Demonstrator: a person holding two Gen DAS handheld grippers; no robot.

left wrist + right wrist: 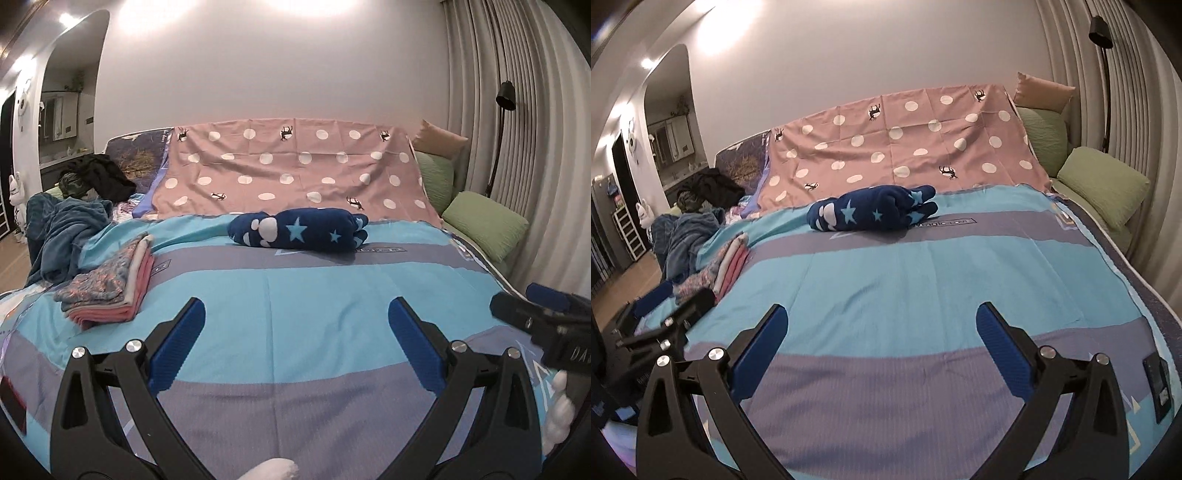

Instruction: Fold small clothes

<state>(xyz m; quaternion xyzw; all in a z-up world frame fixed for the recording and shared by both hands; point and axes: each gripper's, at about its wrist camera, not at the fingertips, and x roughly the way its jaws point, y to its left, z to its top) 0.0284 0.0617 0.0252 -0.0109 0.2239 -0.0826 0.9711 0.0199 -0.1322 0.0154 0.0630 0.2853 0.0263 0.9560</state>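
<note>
A folded navy garment with light-blue stars (299,230) (871,214) lies far up the bed on the striped blue and grey sheet (295,295) (905,288). A stack of folded clothes (110,288) (720,273) rests near the left side of the bed. My left gripper (295,325) is open low over the near part of the sheet, with nothing between its blue pads. My right gripper (881,332) is open too and holds nothing. Each gripper shows at the edge of the other's view: the right gripper (535,314), the left gripper (665,321).
A pink polka-dot sheet (288,170) (905,144) hangs at the head of the bed. Green pillows (484,221) (1104,184) lie along the right by the curtain and a floor lamp (504,96). A teal blanket (62,229) and dark clothes (99,177) are heaped at the left. A dark phone-like device (1156,384) lies on the sheet's right edge.
</note>
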